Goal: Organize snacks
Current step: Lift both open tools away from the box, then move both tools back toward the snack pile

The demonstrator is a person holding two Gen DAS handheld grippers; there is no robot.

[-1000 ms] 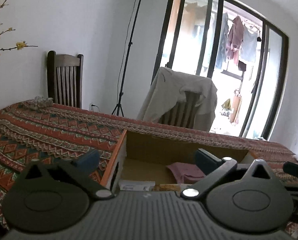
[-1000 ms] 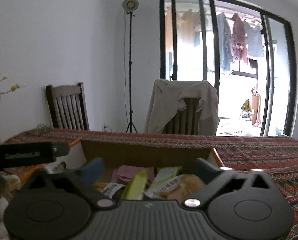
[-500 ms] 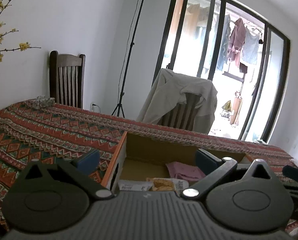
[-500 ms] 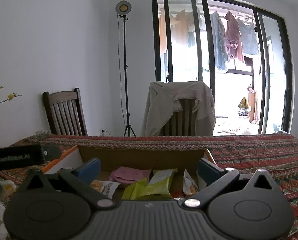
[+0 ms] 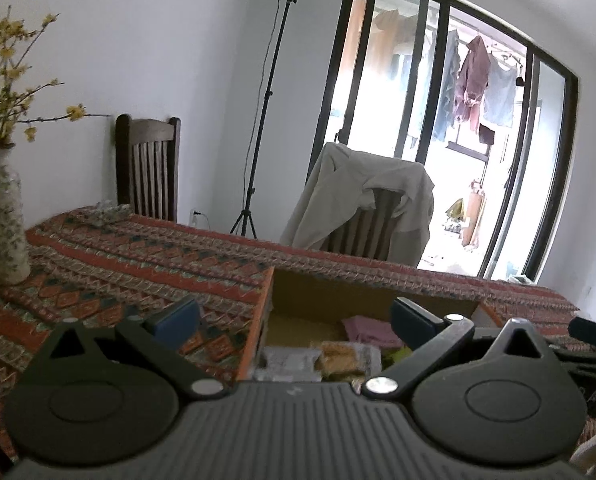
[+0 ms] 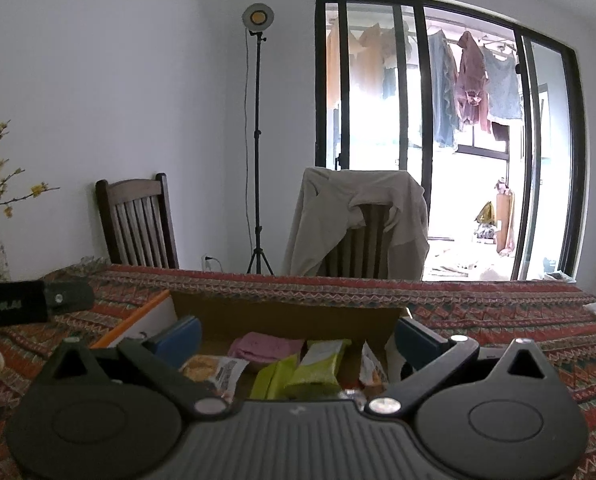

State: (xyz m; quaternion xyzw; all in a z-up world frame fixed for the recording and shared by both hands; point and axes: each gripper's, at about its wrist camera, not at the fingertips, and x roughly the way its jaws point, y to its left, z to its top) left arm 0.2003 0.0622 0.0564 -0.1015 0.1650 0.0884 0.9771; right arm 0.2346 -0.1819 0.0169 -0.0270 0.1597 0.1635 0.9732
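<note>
My left claw (image 5: 294, 314) is held level and low over the bench (image 5: 98, 272), aimed forward and a little to the right. Its jaws stand wide apart and hold nothing. The left finger (image 5: 174, 316) sits above the patterned cloth, and the right finger (image 5: 412, 320) sits above the box interior.

My right claw (image 6: 296, 334) is also level, centred on the cardboard box (image 6: 290, 312) and looking along it. Its jaws are spread wide and empty, with one blue pad near each side wall of the box.

The snacks lie inside the box, just ahead of both claws. In the right wrist view I read, from left to right, a wrapped cracker pack (image 6: 214, 370), two green packets (image 6: 298, 372), and a small packet (image 6: 372, 366) leaning near the right wall. A pink packet (image 6: 266, 346) lies behind them. The box has an orange-edged flap (image 6: 134, 322) on its left side.

A dark part of the left gripper body (image 6: 30, 304) enters the right wrist view from the left edge.

Farther out on the bench, a patterned vase (image 5: 4, 216) with yellow-flowered branches stands at the left. Beyond the bench I see two wooden chairs (image 6: 138, 224), one draped with a beige garment (image 6: 358, 216), a light stand (image 6: 258, 140), and a glazed door with laundry hanging outside.
</note>
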